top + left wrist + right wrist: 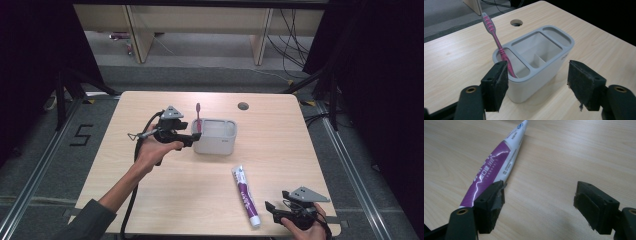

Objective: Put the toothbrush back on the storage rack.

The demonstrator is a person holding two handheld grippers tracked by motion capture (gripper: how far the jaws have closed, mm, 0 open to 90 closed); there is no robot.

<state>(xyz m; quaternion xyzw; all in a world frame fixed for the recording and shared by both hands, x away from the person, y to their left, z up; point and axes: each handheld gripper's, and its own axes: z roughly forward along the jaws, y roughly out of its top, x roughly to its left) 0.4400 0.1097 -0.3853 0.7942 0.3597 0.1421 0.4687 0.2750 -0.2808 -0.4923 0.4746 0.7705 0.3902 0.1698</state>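
Centrally in the high view: pale wooden table [200,190], grey toothbrush holder [216,136] at mid-frame, pink toothbrush [198,116] standing in its left end compartment, leaning slightly. Left gripper [192,139] just left of the holder, held in the person's left hand [152,152], jaws spread and gripping nothing. Lower right of the same frame: purple-and-white toothpaste tube [245,196] flat on the table, lying roughly top-to-bottom; right gripper [270,207] just right of its lower end, near the table's bottom edge. Round cable hole [243,105] in the tabletop above and right of the holder.

Closer, in the left gripper view: holder [541,62] at centre with 3 openings across its top, the middle 1 split by a low divider; toothbrush [496,42] tilted toward the upper left, handle down in the nearest compartment, beside the left jaw. Jaws wide apart, the holder's near end between and beyond them, contact not clear.

Likewise in the right gripper view: jaws spread, bare table [564,157] between them; toothpaste tube [491,167] running diagonally from upper centre to lower left, passing behind the left jaw.
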